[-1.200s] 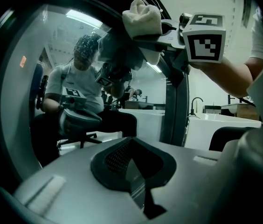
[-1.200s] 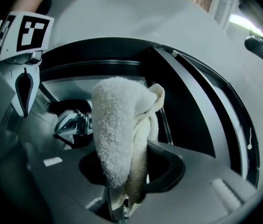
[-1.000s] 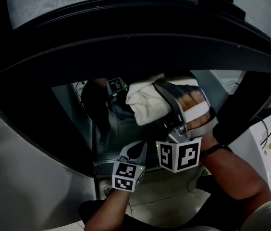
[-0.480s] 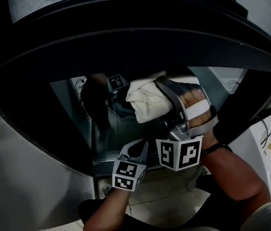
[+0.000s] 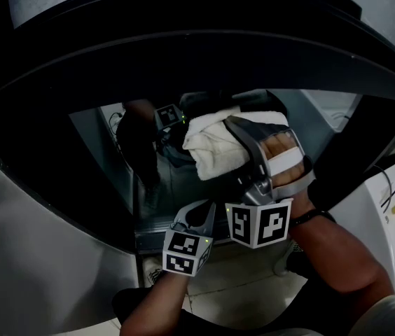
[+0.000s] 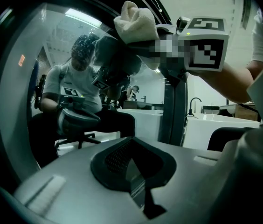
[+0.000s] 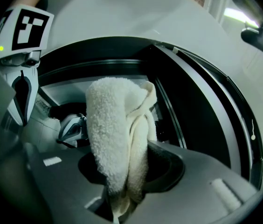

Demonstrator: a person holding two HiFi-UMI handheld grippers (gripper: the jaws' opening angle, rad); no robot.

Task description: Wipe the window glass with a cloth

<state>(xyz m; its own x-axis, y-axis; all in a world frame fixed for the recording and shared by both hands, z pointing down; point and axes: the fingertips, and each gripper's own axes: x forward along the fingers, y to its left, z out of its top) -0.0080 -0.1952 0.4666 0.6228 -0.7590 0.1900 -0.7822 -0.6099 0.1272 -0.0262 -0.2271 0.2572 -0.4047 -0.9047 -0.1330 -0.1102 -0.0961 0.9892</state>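
Hanging low at the left, the left gripper [image 5: 195,222] has its jaws pressed together on nothing. Further right, the right gripper [image 5: 234,128] is clamped on the cloth [image 5: 215,149], which lies against the window glass [image 5: 103,152]. That cloth looks soft, light and floppy, so a pinch through its bunched folds, as here, should serve best. Only the right gripper view shows the folds caught deep between the jaws; only the left gripper view shows a seated person [image 6: 73,85], beyond or mirrored in the glass.
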